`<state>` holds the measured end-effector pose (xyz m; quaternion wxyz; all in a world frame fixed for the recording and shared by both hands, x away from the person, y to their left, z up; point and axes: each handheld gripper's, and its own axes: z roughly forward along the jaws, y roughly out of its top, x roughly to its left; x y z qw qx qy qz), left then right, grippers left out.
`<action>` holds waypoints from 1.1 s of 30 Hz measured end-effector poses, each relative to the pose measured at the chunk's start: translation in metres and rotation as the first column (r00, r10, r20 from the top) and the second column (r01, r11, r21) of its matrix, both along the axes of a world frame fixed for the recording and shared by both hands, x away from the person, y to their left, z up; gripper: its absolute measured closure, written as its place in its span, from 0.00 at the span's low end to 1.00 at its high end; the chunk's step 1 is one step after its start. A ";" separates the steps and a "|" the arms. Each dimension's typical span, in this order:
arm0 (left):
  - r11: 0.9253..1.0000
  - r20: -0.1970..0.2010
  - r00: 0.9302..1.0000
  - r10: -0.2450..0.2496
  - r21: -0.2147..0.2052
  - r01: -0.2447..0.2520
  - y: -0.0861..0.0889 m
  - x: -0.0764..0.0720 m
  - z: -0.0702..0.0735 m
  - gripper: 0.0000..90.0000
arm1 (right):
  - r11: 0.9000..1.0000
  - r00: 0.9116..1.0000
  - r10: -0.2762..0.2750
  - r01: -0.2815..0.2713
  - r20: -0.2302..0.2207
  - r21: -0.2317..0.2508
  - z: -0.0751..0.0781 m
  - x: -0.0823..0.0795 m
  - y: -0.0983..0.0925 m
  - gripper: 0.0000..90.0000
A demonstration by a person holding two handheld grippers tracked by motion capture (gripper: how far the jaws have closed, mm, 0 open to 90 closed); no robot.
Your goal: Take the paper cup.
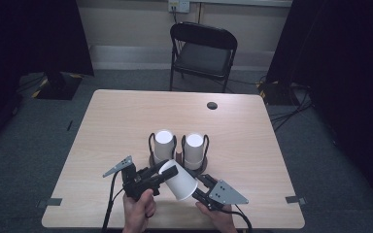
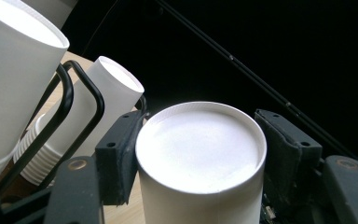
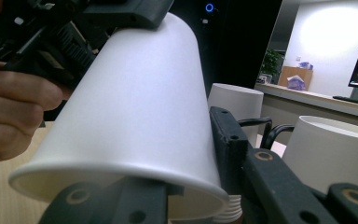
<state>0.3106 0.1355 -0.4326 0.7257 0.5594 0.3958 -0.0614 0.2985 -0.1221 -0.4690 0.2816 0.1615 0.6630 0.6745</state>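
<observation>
High view, left to right. Wooden table (image 1: 126, 116), square-ish, on grey carpet. Person's left hand (image 1: 138, 211) enters at 6 o'clock, holding the left gripper (image 1: 167, 172), which points toward 2 o'clock. Its jaws are clamped on the narrow, closed end of a white paper cup (image 1: 179, 182). The cup lies tilted, off the table, base toward 10 o'clock and open rim toward 4 o'clock.

Just right of it, the right hand (image 1: 218, 216) holds the right gripper (image 1: 196, 187), grey plate on top, pointing toward 10 o'clock. Its jaws meet the cup at the wide rim end, so both tools hold the same cup, one at each end.

Behind the cup, toward 12 o'clock, sits a black wire rack (image 1: 151, 145) with two stacks of upturned white cups: left stack (image 1: 163, 144) and right stack (image 1: 194, 148), side by side, near the table's middle. A small dark round hole (image 1: 212, 105) lies in the table at about 1 o'clock. A black folding chair (image 1: 201, 51) stands beyond the far edge.

Left gripper view: the cup's flat base (image 2: 200, 149) sits squarely between the two black jaws, both pads touching its sides. Rack wire (image 2: 81, 107) and cup stacks at 10 o'clock.

Right gripper view: the cup's wall (image 3: 135, 116) slants across, rim (image 3: 121, 184) low; one jaw lies under the rim, the other against the side at 3 o'clock. The left hand's fingers (image 3: 14, 112) show at 9 o'clock.
</observation>
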 end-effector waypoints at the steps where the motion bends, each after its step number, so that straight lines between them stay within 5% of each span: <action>1: 1.000 0.000 1.000 0.000 0.000 0.000 0.000 0.000 0.000 0.38 | 1.000 1.000 0.000 0.000 0.000 0.000 0.000 0.000 0.000 0.87; 11: 1.000 0.008 1.000 0.006 -0.025 -0.006 0.001 0.002 -0.001 0.37 | 1.000 1.000 -0.005 0.005 0.014 0.012 0.002 -0.002 -0.002 0.96; 23: 0.995 0.088 0.994 0.066 0.067 -0.072 0.004 0.000 0.002 0.34 | 1.000 0.999 0.006 -0.006 -0.040 -0.006 0.002 -0.001 -0.004 0.96; 27: 0.989 0.115 0.987 0.111 0.080 -0.121 0.006 -0.001 0.003 0.32 | 1.000 0.998 0.006 -0.007 -0.068 -0.010 0.002 -0.001 -0.006 0.96; 28: 0.980 0.130 0.981 0.144 0.115 -0.159 0.007 -0.002 0.004 0.30 | 1.000 0.997 0.003 -0.004 -0.077 -0.015 0.002 0.000 -0.006 0.96; 33: 0.968 0.160 0.970 0.180 0.144 -0.203 0.010 -0.005 0.003 0.27 | 0.999 0.992 -0.026 0.023 -0.122 -0.027 0.002 0.001 -0.009 0.96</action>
